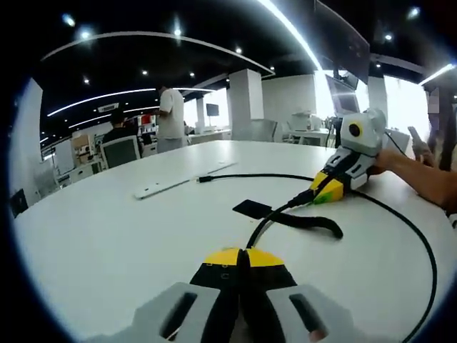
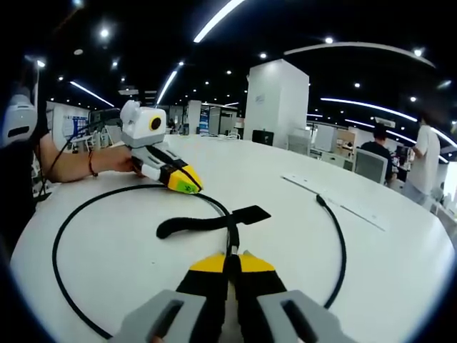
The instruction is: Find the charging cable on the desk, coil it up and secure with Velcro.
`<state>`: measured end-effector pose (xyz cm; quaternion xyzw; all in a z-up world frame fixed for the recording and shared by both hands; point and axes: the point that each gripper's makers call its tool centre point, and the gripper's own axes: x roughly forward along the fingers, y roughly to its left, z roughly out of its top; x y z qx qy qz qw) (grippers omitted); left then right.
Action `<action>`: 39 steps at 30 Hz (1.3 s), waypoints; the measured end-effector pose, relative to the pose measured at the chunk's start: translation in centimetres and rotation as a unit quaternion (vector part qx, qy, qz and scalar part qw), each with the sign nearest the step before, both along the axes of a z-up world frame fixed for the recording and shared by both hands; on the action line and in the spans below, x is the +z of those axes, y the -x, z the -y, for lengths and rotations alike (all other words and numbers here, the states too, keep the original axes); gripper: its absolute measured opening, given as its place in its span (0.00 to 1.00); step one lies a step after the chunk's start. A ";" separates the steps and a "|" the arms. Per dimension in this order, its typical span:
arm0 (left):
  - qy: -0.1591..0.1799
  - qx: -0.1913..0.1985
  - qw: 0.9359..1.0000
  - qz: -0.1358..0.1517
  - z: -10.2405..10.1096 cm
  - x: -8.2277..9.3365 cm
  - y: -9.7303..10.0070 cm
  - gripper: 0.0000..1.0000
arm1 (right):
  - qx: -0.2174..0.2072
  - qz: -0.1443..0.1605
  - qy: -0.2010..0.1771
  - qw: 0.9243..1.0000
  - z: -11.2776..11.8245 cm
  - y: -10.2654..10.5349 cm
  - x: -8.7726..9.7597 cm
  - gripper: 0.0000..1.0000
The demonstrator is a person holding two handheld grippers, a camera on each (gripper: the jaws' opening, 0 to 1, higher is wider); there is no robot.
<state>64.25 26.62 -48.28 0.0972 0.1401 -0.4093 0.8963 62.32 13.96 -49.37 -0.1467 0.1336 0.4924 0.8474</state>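
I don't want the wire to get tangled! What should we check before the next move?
1. Left gripper fingers shut on the cable: ok.
2. Right gripper fingers shut on the cable: ok.
3. Cable coiled small: not ok, it lies in one wide loop on the table.
4. Velcro strap open and flat, ready to wrap: ok.
5. Plug end free of the white strip: cannot tell.

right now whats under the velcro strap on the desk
The black velcro strap lies flat on the white desk, wrapped around the charging cable near the right gripper. What its flat end covers cannot be seen.
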 end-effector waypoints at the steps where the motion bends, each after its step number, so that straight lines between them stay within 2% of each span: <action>1: 0.000 0.000 1.000 0.000 0.0 0.0 0.0 0.02 | 0.000 0.000 0.000 1.000 0.0 0.0 0.0 0.06; 9: 0.001 -0.001 1.000 -0.001 0.0 0.0 0.1 0.02 | -0.001 0.008 0.007 1.000 0.1 0.1 0.0 0.08; 13: 0.001 -0.001 1.000 0.000 0.0 0.0 0.2 0.02 | -0.007 -0.002 0.002 1.000 0.4 0.1 0.2 0.15; 20: 0.000 -0.003 1.000 0.002 0.1 0.0 0.5 0.02 | -0.014 0.007 -0.001 1.000 0.8 -0.2 0.6 0.15; 22: -0.012 -0.022 1.000 -0.009 0.4 -0.5 1.2 0.02 | -0.019 0.012 0.001 1.000 1.0 -0.4 0.6 0.15; 24: -0.009 -0.011 1.000 0.004 0.1 -0.1 1.0 0.02 | -0.021 0.015 0.000 1.000 1.0 -0.4 0.7 0.16; 27: -0.010 -0.011 1.000 0.005 0.3 -0.3 1.4 0.02 | -0.025 0.025 -0.003 0.999 0.9 -0.7 1.1 0.16; 28: -0.011 0.028 1.000 0.005 -0.6 -0.3 0.9 0.02 | -0.025 0.026 -0.004 0.999 0.8 -0.7 1.2 0.16; 33: -0.008 0.022 1.000 0.000 -0.6 -0.3 0.4 0.02 | -0.027 0.044 -0.016 0.999 0.1 -1.5 2.2 0.16; 39: -0.009 0.018 1.000 -0.001 -0.8 -0.3 -0.8 0.02 | -0.016 0.041 -0.007 0.999 -1.5 -2.0 1.7 0.17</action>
